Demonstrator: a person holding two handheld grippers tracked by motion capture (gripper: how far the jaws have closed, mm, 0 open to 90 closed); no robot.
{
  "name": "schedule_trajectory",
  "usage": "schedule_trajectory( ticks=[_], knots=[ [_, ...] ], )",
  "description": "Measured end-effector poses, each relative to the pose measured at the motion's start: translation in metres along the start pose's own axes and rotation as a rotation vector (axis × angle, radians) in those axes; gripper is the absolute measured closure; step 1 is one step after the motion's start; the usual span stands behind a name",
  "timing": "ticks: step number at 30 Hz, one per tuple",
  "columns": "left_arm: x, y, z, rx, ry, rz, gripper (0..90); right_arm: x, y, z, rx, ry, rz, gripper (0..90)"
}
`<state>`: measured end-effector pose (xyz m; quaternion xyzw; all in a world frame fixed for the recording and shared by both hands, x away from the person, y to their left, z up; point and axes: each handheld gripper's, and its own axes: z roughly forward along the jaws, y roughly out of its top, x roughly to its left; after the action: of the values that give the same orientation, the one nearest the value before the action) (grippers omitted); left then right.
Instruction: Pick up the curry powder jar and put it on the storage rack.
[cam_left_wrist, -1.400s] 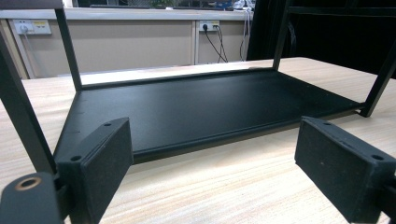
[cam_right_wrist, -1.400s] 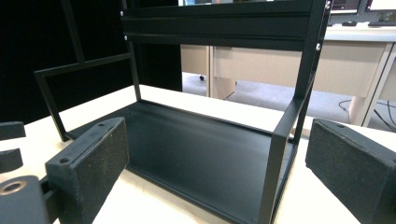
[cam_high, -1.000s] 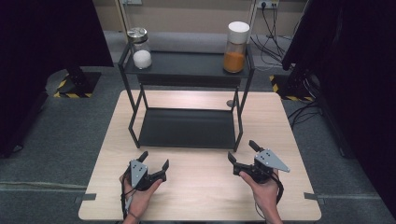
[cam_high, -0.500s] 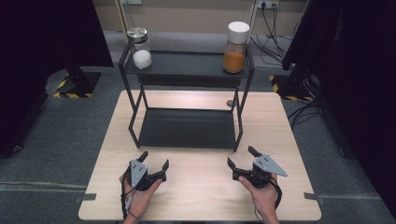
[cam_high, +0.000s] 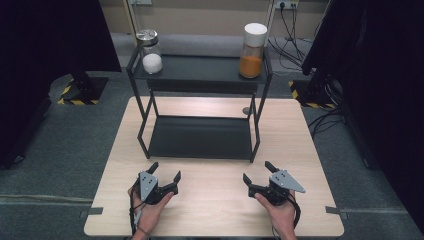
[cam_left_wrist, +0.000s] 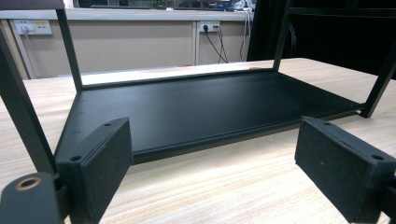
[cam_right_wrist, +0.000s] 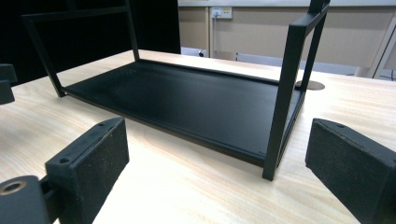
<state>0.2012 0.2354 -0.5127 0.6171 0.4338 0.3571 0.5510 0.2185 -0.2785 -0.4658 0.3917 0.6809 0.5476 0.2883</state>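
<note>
Both tools, left (cam_high: 164, 176) and right (cam_high: 259, 174), rest spread wide just before the black rack (cam_high: 200, 137), gripping nothing.

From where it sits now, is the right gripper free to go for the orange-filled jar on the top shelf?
Probably yes. The right gripper is open and holds nothing, and the jar with orange contents stands alone at the right end of the rack's top shelf, nothing over it. The way forward over the table looks free.

table (cam_high: 300, 135): black rack (cam_high: 200, 137) | top shelf: white-filled jar (cam_high: 150, 52), orange-filled jar (cam_high: 252, 50)
</note>
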Motion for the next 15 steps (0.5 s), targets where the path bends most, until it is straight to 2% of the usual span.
schedule_trajectory(
  ticks=[15],
  knots=[
    [0.000, 0.000, 0.000, -0.001, 0.001, 0.001, 10.7, 0.000, -0.011, -0.004, 0.023, -0.010, 0.007, 6.2]
  ],
)
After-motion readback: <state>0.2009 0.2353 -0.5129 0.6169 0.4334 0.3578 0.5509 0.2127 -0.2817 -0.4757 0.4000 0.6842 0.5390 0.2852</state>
